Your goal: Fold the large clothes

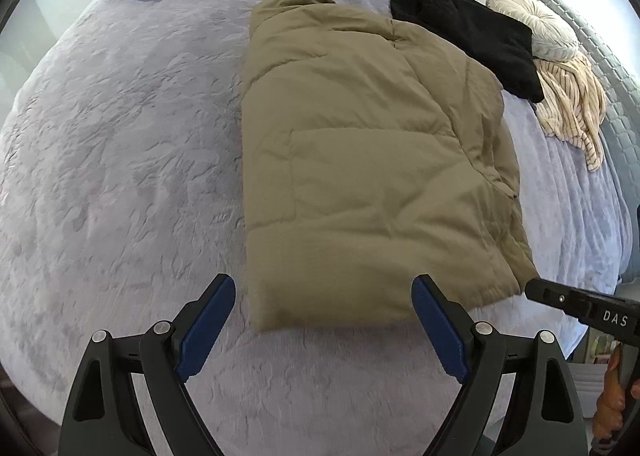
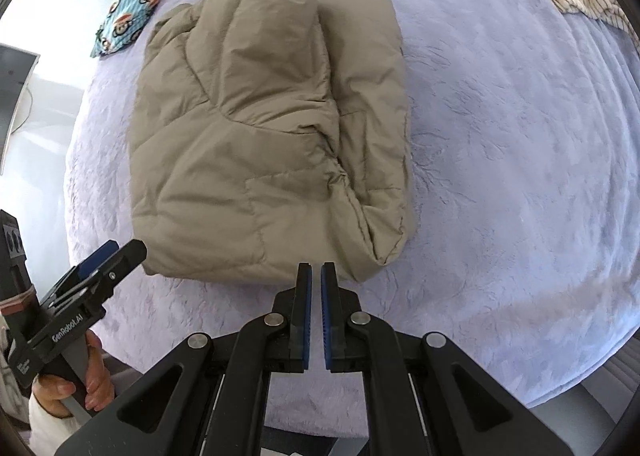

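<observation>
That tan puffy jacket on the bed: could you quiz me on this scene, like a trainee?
1. True or false: the tan jacket lies folded on the lavender blanket.
2. Which hand-held gripper is wide open? A) left B) right
3. Fill in: the garment touching the jacket's far corner in the left wrist view is coloured ____.

Key: 1 true; 2 A; 3 black.
</observation>
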Motion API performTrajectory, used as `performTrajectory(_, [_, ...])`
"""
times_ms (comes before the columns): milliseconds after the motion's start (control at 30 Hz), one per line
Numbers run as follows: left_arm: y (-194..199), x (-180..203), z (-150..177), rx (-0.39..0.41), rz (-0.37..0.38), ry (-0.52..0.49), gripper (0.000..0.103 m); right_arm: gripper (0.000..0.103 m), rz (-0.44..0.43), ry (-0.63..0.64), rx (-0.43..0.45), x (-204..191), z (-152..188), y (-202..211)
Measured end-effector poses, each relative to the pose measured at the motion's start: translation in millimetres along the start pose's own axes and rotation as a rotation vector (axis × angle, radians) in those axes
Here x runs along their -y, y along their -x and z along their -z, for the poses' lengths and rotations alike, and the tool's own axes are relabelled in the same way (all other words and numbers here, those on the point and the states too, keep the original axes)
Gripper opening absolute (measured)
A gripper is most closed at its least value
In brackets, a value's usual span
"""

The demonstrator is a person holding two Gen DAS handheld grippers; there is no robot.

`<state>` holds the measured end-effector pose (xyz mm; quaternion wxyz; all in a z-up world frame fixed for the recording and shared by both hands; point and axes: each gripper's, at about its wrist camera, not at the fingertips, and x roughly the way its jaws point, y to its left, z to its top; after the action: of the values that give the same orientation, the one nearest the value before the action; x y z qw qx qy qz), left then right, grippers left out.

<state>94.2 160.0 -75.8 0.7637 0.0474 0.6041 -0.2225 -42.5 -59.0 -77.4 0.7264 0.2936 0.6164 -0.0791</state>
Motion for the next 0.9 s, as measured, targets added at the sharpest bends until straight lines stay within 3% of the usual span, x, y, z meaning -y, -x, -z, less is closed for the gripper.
performTrajectory(467, [59.3, 49.5, 35.7, 0.083, -0.062, 0.027, 0.091, 0.005, -0.049, 0.064, 0.033, 16.1, 27.5, 44.5])
performTrajectory(500, [63.2, 52.4, 39.8, 0.088, -0.070, 0.030, 0.103, 0.005, -0.053, 0.071, 0.032, 17.7, 30.0, 47.5])
performTrajectory(600, [77.9, 62.5, 53.6, 0.102, -0.119, 0.046, 0.103, 0.005, -0.055, 0.095, 0.039, 21.7, 35.5, 55.1])
performTrajectory(900, [121.2, 57.2, 57.0, 0.179, -0.163, 0.088, 0.103, 0.008, -0.024, 0.150, 0.116, 7.8, 44.7, 86.9])
